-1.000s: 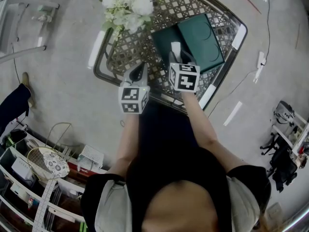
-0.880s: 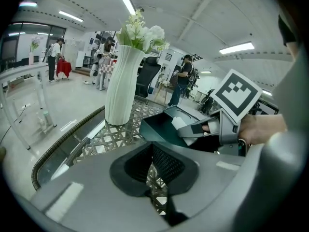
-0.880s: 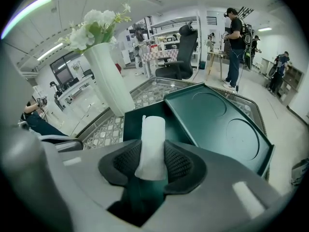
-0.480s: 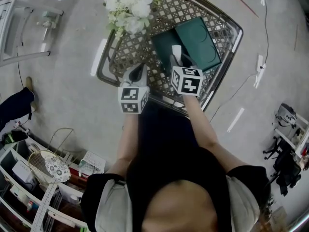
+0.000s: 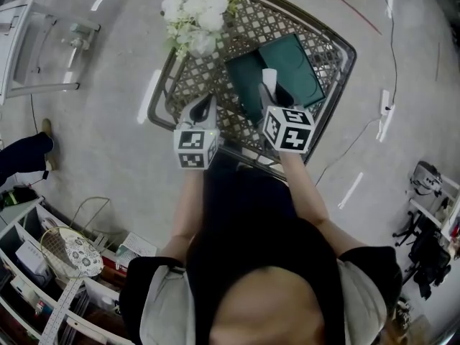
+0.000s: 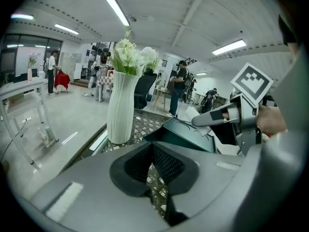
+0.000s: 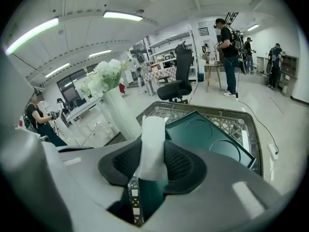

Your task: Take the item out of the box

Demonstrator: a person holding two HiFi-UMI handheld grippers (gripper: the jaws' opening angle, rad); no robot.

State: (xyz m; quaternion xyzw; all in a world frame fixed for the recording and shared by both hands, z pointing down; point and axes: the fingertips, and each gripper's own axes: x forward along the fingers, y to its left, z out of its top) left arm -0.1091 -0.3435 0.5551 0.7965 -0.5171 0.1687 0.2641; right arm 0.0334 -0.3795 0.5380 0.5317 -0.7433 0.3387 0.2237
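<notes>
Right gripper (image 5: 272,92) is clamped on the white item (image 5: 269,77), holding it upright over the green box (image 5: 291,60), which sits toward the table's (image 5: 190,81) right edge. The right gripper view confirms it: both pads press on the pale roll, its top standing up above the jaws. That view also shows two pressed circles on the box's flat panel, which barely register from the head view.

Left gripper (image 5: 203,106) hovers over the table's near edge. In its own view the jaws are closed together with nothing between them, only lattice showing below. That same view catches the right gripper from the side, above the dark box.

The vase (image 6: 120,108) of white flowers (image 5: 194,13) stands at the far left corner. From overhead only the blooms show. Both gripper views give the tall ribbed white body.

The right gripper's marker cube covers the near end of the box from above. The item's lower end is lost behind the pads, so I can't tell whether it hangs clear of the box.
</notes>
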